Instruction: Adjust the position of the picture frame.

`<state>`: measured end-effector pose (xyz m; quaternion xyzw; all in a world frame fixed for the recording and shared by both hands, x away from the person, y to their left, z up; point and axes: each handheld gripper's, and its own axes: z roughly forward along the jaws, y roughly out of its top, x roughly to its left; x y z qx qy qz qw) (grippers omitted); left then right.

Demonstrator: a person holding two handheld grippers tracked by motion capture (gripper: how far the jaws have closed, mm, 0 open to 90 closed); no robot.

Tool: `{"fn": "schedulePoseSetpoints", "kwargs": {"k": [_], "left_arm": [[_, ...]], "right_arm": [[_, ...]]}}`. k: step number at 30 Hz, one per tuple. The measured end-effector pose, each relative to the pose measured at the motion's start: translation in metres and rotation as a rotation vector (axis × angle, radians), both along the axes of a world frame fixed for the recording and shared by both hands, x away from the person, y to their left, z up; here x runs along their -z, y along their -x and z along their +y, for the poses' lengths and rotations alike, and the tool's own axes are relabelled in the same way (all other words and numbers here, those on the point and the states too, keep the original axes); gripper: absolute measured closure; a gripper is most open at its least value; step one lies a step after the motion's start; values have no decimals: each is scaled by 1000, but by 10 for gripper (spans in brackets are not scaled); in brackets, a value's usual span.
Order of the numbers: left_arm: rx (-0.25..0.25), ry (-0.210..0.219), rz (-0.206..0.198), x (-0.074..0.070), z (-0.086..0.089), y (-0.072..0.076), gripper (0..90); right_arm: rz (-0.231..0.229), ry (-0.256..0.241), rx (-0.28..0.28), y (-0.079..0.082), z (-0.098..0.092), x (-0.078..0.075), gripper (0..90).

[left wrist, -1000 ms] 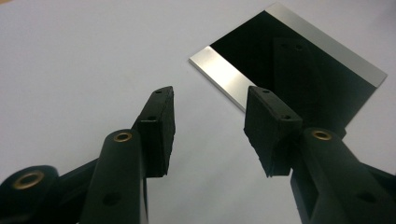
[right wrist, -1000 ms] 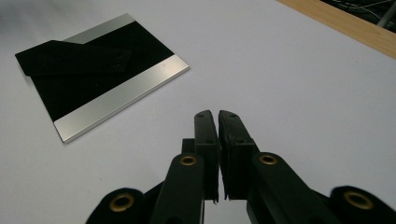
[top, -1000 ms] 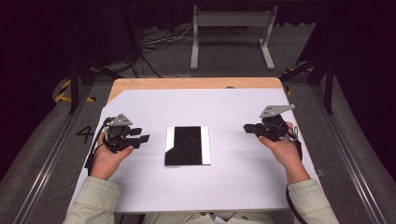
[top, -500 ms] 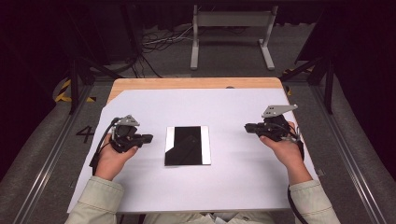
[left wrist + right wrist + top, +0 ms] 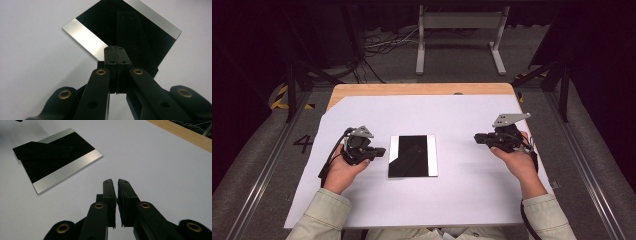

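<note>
A flat black plate with a silver strip along two opposite sides lies in the middle of a white sheet. My left gripper is held just left of the plate, its tips close to the plate's left silver strip. In the left gripper view the left gripper is shut on nothing, jaws pressed together above the plate. My right gripper hovers well to the right of the plate and points toward it. In the right gripper view the right gripper is shut with only a thin slit, and the plate lies ahead to the left.
The white sheet covers most of a wooden table, whose bare edge shows at the far side. Beyond it are a metal stand and cables on a dark floor. Bare sheet surrounds the plate on all sides.
My left gripper has moved right, toward the plate's left edge. The right gripper has stayed almost where it was.
</note>
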<state>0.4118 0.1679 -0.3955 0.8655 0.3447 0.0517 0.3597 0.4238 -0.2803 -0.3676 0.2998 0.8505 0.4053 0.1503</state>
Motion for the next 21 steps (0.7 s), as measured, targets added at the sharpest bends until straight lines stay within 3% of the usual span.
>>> {"fn": "schedulePoseSetpoints", "kwargs": {"k": [6,13,21], "left_arm": [[23,-20,19,6,-7,-4,900],[15,-27,58,16,-13,-10,900],[0,-6,102,27,-16,-15,900]], "right_arm": [[3,-3,1,3,-2,0,841],[8,-3,1,4,-3,2,837],[11,-6,2,4,-4,2,834]]}}
